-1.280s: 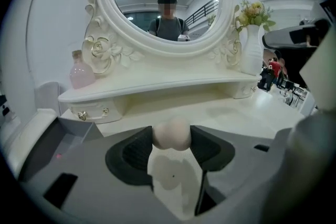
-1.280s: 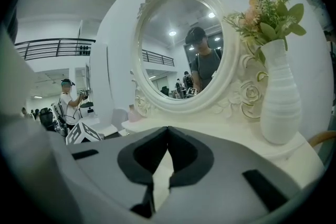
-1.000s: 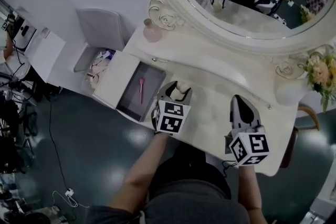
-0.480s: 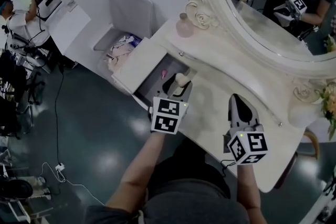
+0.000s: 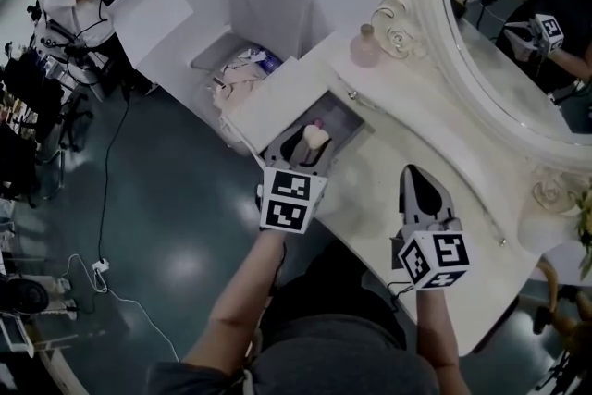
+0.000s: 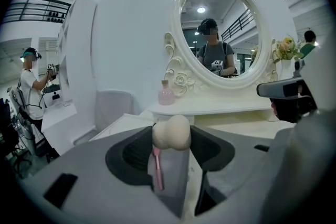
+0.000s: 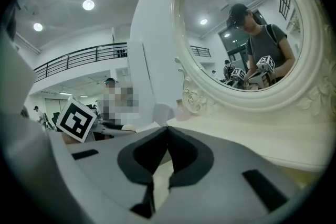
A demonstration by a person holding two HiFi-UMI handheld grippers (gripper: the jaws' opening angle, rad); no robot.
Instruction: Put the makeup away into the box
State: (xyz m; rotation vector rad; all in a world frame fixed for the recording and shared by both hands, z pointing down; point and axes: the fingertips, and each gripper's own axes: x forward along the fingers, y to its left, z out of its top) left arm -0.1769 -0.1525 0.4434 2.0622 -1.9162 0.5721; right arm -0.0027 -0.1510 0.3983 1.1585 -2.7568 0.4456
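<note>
My left gripper (image 5: pixel 311 143) clamps a beige makeup sponge (image 6: pixel 171 132) in its fingers, over the open box (image 5: pixel 342 116) where a pink stick (image 6: pixel 157 170) lies. The next move, I judge, is to lower the sponge in and let go. My right gripper (image 7: pixel 167 134) has its fingers closed on nothing.

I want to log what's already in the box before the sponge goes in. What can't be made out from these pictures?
- Box interior: head view, the left gripper and its sponge cover most of it.
- Pink stick: left gripper view, upper end behind the sponge; kind unclear.
- Bin contents: head view, too small.
</note>
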